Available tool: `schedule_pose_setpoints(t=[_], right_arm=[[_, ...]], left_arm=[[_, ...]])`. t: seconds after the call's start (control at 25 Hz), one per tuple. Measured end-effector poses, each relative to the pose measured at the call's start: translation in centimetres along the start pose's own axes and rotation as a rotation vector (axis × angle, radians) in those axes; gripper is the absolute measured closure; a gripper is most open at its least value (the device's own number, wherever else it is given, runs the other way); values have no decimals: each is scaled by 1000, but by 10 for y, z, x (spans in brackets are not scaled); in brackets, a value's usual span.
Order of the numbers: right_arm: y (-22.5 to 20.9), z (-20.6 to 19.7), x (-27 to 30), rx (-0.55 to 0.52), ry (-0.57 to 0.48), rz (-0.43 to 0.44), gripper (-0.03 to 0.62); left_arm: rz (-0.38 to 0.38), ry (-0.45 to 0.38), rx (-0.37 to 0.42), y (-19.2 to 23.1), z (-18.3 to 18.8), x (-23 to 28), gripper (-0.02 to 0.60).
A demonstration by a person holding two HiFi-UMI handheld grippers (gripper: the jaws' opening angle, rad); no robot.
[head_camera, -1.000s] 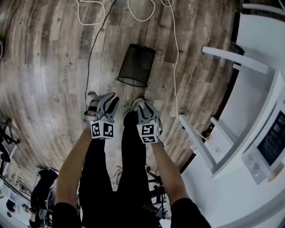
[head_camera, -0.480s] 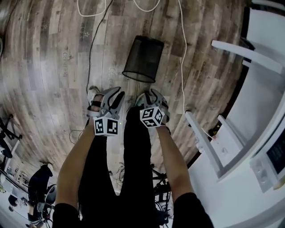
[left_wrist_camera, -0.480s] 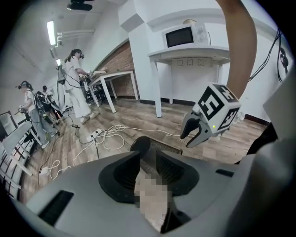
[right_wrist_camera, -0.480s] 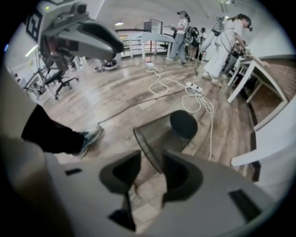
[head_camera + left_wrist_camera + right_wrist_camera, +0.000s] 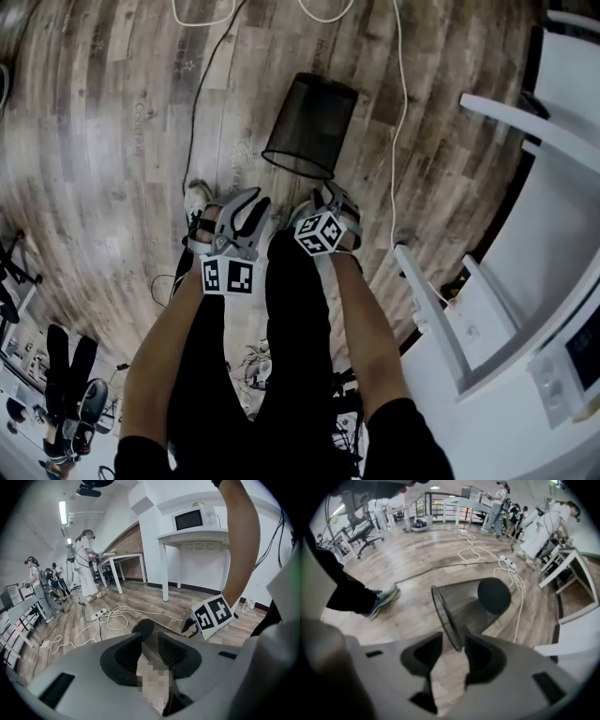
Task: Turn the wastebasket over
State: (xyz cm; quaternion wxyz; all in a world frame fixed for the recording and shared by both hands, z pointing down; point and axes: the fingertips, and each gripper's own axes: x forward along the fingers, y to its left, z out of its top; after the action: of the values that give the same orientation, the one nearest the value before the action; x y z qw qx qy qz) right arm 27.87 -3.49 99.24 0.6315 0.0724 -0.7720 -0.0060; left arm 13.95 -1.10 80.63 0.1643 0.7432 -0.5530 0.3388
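Head view: wastebasket [image 5: 309, 127] on wood-plank floor [image 5: 94, 169], loose cables [image 5: 399, 94], white table [image 5: 562, 225] right.

Wastebasket [image 5: 473, 606] lower rim, between the opening fingers [image 5: 485, 658] of the right gripper [image 5: 452, 641], is hidden behind them. White counter [image 5: 487, 422] is cut off at the head view's edge.

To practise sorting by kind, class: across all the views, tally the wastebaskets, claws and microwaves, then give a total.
Wastebasket: 1
Claws: 2 (left claw; right claw, opening, wastebasket rim showing between its jaws)
Microwave: 1
Total: 4
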Motion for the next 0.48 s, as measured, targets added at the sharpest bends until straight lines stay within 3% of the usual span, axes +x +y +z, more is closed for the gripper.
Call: schedule_pose_setpoints(t=[0.32,0.48], right_arm=[[-9,7,37,-28,56,-59,445],[-5,16,41,-11,66,-35,463]], left_arm=[[36,-1,-42,11,-8,0,443],[54,4,-57,18,-14,-3,446]])
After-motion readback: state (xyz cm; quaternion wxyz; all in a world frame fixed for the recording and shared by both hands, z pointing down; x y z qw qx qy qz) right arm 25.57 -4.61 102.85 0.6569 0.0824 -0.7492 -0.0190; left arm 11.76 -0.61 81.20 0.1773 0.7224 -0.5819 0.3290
